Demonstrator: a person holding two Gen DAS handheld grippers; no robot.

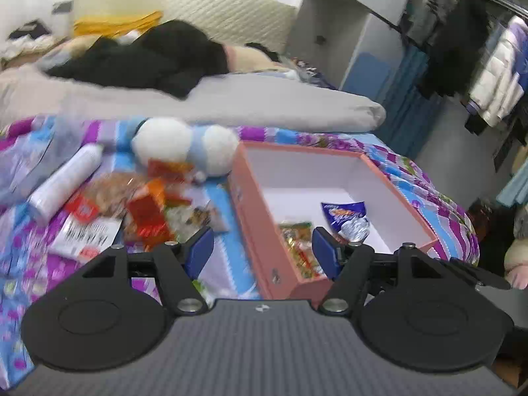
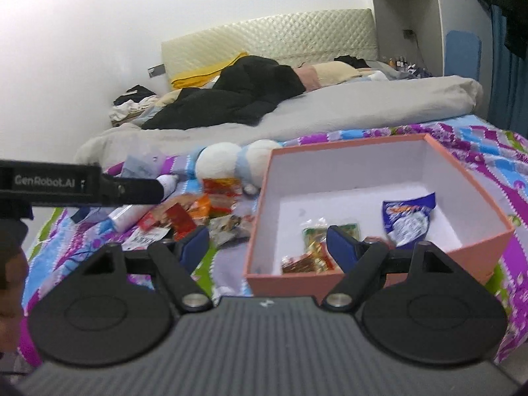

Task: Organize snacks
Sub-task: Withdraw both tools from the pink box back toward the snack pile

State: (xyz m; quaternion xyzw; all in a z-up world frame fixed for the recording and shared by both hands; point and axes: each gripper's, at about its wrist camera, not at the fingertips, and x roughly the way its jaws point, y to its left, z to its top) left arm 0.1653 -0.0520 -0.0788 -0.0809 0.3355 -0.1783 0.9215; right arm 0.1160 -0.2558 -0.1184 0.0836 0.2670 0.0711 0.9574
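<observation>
Both my grippers, left [image 1: 263, 250] and right [image 2: 268, 247], hang with jaws wide apart and empty over the bed [image 1: 224, 171]. The loose snacks [image 1: 145, 211] lie heaped ahead and left, nearer my left hand. The box [image 1: 260, 250], ahead-right, runs lengthwise away from me, with a blue packet [image 2: 407, 217] inside.

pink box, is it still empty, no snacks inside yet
No, the pink box already holds a blue-purple snack bag and a few small green and red packets on its white floor.
</observation>
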